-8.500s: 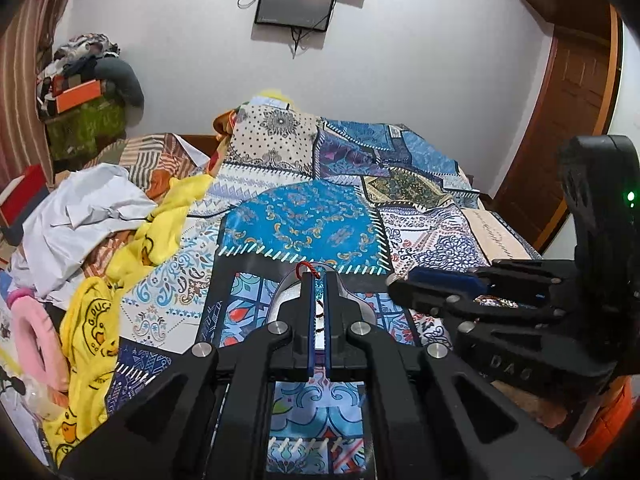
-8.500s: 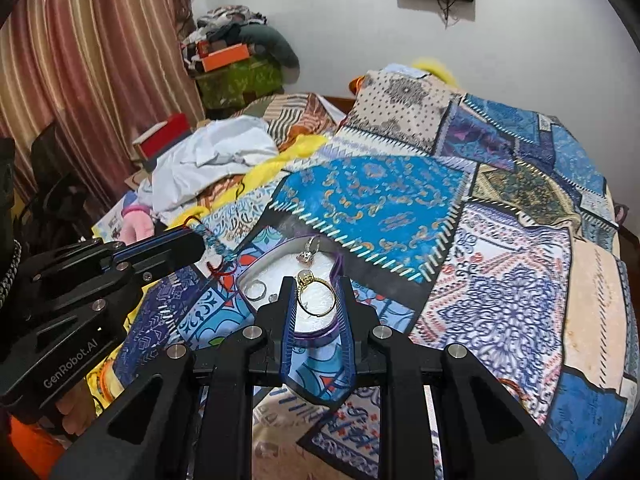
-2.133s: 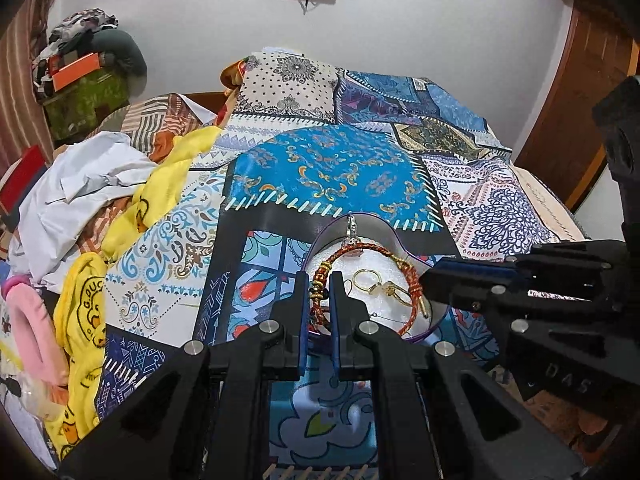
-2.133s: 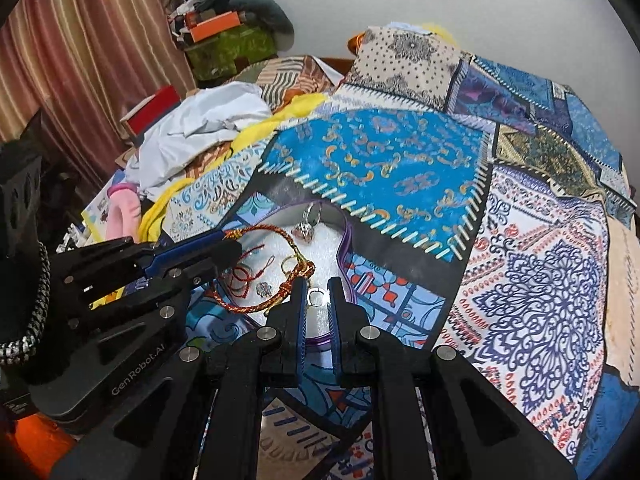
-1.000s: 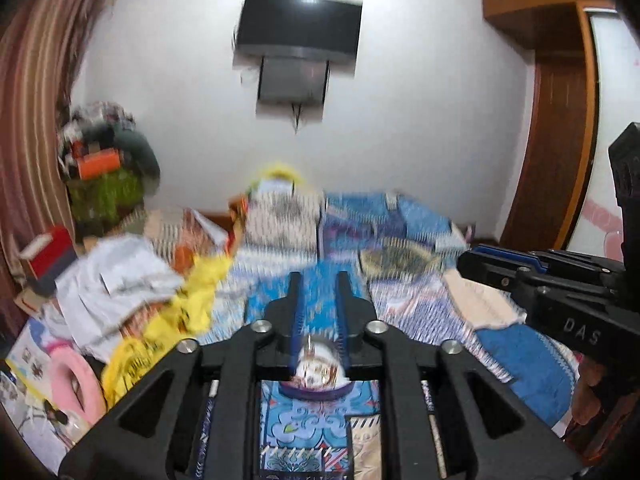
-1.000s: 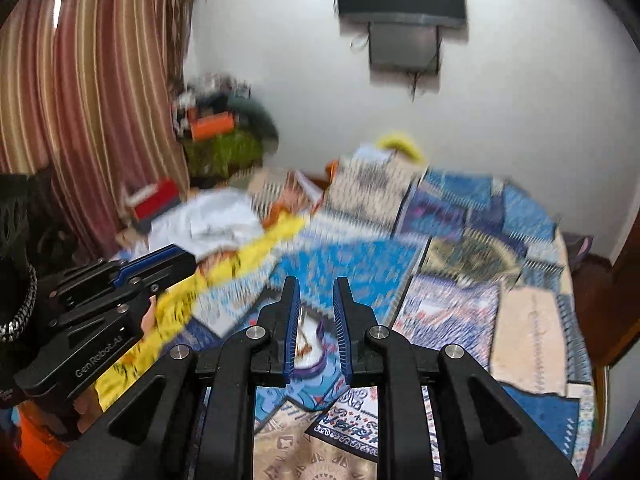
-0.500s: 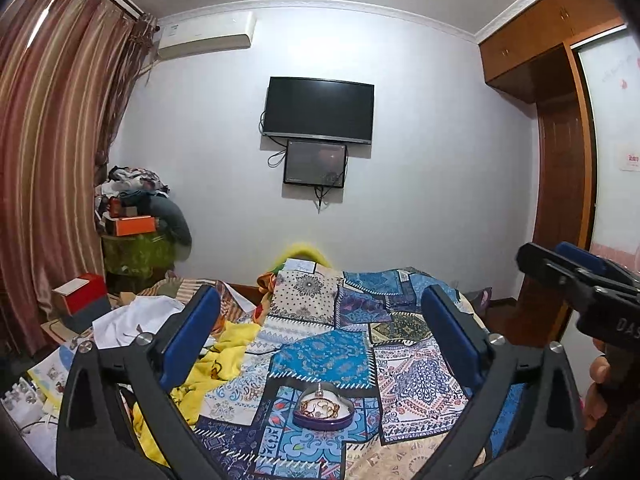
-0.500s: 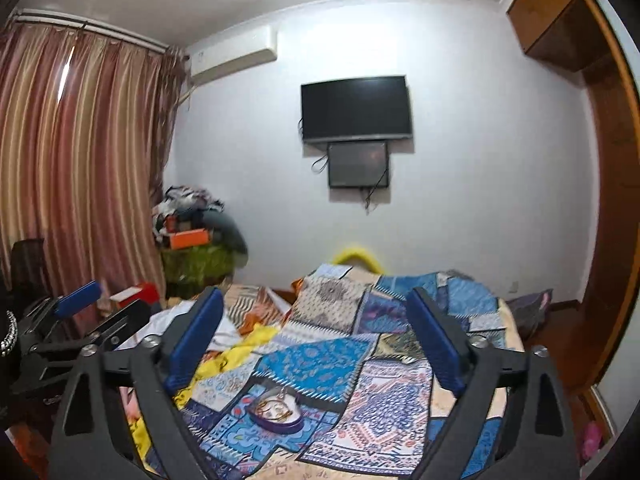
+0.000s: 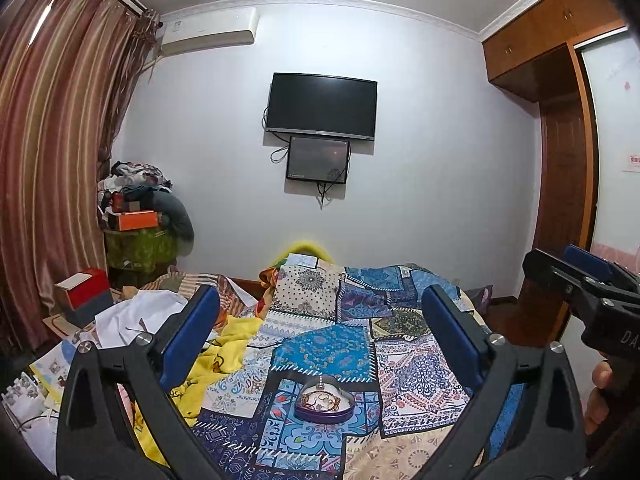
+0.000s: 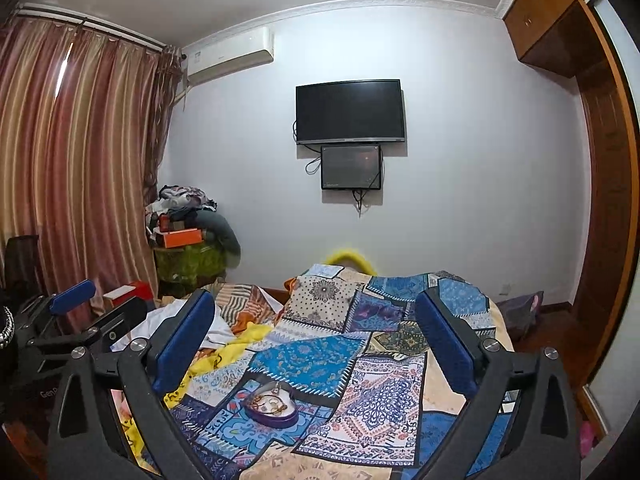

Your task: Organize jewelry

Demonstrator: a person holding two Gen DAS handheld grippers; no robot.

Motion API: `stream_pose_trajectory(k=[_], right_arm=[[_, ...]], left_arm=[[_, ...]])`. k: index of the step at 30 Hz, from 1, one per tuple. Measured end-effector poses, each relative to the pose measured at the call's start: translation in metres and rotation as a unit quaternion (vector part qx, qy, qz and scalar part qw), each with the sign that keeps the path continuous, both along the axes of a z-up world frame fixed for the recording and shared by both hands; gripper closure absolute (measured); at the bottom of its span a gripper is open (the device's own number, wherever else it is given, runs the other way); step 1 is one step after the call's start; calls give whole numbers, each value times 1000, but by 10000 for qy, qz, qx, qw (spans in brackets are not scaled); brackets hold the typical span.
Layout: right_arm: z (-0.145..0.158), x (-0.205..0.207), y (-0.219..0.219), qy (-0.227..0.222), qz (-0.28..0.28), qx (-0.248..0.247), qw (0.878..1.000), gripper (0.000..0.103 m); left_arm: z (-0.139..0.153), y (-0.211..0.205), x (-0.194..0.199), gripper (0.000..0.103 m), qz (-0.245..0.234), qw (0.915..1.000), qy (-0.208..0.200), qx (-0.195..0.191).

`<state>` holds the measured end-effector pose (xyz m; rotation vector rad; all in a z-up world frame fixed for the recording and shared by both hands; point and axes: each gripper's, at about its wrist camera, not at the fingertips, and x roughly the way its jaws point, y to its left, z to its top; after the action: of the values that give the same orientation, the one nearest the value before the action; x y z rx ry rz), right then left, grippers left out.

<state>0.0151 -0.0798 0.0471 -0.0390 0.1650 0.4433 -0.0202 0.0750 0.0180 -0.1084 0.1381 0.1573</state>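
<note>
A purple heart-shaped jewelry dish (image 9: 324,406) sits on the patchwork bedspread near the bed's foot. It holds a red-and-gold bracelet and small gold pieces. The right wrist view shows the dish (image 10: 273,405) too. My left gripper (image 9: 320,320) is wide open and empty, held back and well above the dish. My right gripper (image 10: 312,320) is wide open and empty, also far back from the dish. The right gripper shows at the right edge of the left wrist view (image 9: 592,292), and the left gripper at the left edge of the right wrist view (image 10: 72,312).
The bed (image 9: 420,364) fills the lower middle. Yellow and white clothes (image 9: 224,344) lie on its left side. A red box (image 9: 82,292) and a cluttered stand (image 9: 140,236) are at left by the curtain. A TV (image 9: 320,106) hangs on the far wall; wooden wardrobe (image 9: 560,200) at right.
Both grippers have pulled far back and up from the dish and opened wide. The bracelet and rings now lie in the dish. In the last half second little has moved.
</note>
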Motion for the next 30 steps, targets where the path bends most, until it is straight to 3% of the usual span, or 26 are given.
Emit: stream_pose_trajectory(k=[30], right_arm=[[-7, 4, -9, 315, 60, 1, 9995, 4]], left_arm=[[-9, 3, 10, 1, 53, 9996, 282, -23]])
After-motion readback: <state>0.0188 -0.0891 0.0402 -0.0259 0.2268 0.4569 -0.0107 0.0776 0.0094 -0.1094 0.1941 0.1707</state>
